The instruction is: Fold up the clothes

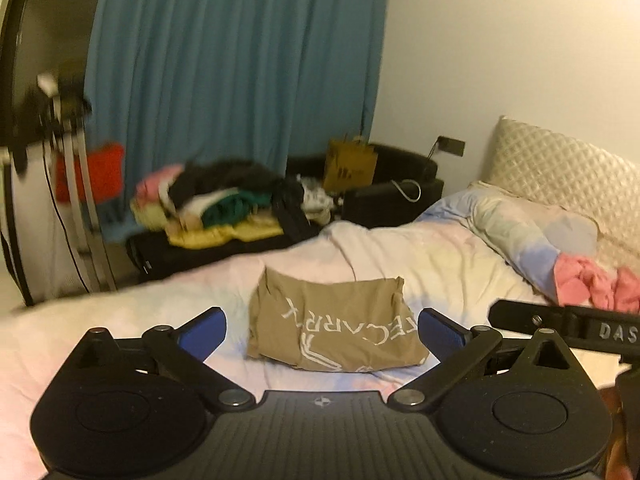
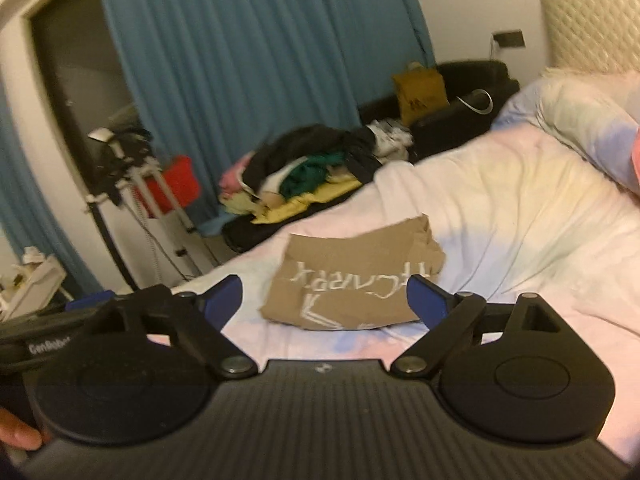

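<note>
A tan garment with white lettering [image 1: 336, 324] lies folded into a compact rectangle on the pale bed sheet [image 1: 432, 256]. It also shows in the right wrist view [image 2: 356, 276]. My left gripper [image 1: 322, 330] is open and empty, held just short of the garment's near edge, its blue fingers on either side. My right gripper [image 2: 326, 298] is open and empty, likewise just before the garment's near edge. Part of the right gripper's body shows at the right edge of the left wrist view [image 1: 568, 322].
A pile of mixed clothes [image 1: 224, 204] lies on a black sofa [image 1: 392, 188] beyond the bed. A pink garment [image 1: 596, 284] and pillow [image 1: 532, 232] lie at the bed's head. A teal curtain [image 1: 236, 64] and a tripod [image 2: 136, 184] stand behind.
</note>
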